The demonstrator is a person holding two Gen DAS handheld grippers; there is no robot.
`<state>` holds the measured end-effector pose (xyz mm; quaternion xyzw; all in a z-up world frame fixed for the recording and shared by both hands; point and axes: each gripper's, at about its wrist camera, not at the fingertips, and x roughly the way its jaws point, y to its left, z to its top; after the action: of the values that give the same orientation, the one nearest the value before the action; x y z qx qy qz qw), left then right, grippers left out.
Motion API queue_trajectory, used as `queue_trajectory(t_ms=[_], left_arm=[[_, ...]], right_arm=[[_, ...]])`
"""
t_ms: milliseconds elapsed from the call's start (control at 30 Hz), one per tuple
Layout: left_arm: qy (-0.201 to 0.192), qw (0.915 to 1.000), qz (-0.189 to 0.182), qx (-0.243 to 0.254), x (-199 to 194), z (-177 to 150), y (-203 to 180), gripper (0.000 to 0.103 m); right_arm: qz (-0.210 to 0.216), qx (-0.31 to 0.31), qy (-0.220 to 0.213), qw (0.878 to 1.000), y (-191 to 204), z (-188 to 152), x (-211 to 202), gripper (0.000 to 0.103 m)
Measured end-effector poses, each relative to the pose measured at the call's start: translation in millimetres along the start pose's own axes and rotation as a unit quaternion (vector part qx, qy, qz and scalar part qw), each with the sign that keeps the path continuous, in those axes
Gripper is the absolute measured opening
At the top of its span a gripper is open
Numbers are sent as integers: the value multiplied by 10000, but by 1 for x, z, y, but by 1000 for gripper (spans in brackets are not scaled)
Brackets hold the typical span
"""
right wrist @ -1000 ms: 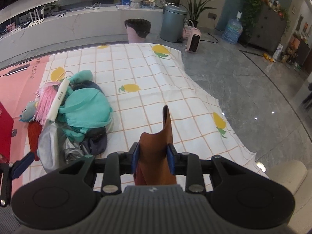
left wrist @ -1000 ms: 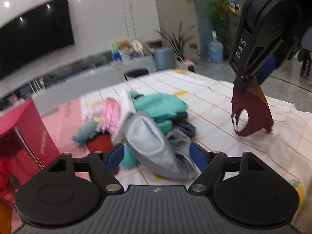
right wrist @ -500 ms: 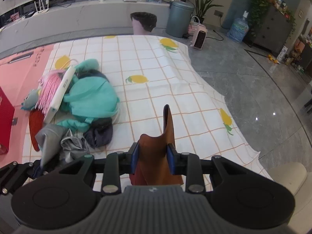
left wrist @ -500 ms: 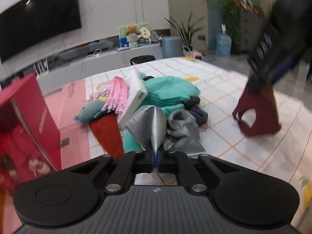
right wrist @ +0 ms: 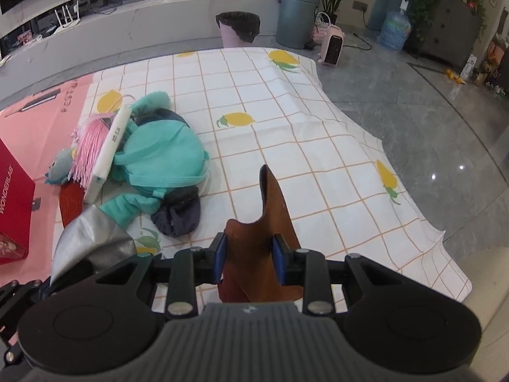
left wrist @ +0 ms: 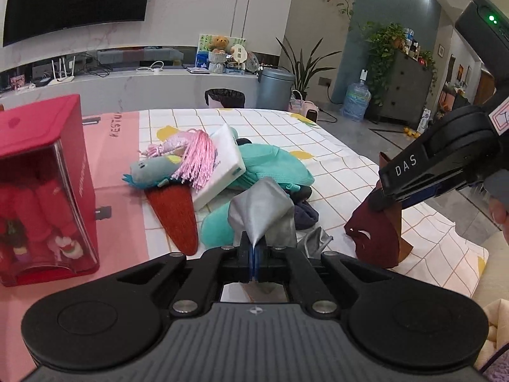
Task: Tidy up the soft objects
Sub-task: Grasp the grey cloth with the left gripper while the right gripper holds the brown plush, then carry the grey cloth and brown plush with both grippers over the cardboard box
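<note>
Your left gripper (left wrist: 254,262) is pinched tight on the grey cloth (left wrist: 262,210), lifting it at the near edge of the pile. Your right gripper (right wrist: 249,256) is clamped on the brown felt (right wrist: 270,219), held up over the checked cloth (right wrist: 286,121), right of the pile. Behind the grey cloth lie the teal bag (right wrist: 162,149), pink tassels (left wrist: 198,162) and a white box (left wrist: 224,162). A red box (left wrist: 44,187) stands on the left.

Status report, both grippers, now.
Left gripper shut on silver cloth, lifted off the pile. Right gripper shut on brown felt piece, above the checked tablecloth. Nothing blocking either.
</note>
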<state>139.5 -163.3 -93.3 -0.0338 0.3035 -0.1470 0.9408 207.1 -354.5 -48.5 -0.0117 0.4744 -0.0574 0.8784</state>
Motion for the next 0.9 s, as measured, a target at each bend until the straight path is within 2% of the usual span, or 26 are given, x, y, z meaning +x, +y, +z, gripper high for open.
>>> queue_trajectory(t_ms=[167,300,433,567,767,900], left_arm=[[182,9998,85,-44,-6,8,-1,1],[217,9992,298,-118,-15,17,3,1],[-34,9993,344,-156,-35,26,5,1],[-199,9991,337,-180,-54,43,7,1],[-368,9984,359,-224,-84,71,16,1],[-540,9972,484,180,-100,90,12,1]], right_arm=[[7,171,-119,9998,-2,1,-5,29],[-20,310,-215,9993,-2,4,-8,29],[111,447,-479,9978,-3,7,-13,27],[384,665,-630,9951,-7,9,-15,16],[489,877,-593,9932,-11,12,-15,8],[458,961,-650,9922,-13,13,-19,7]])
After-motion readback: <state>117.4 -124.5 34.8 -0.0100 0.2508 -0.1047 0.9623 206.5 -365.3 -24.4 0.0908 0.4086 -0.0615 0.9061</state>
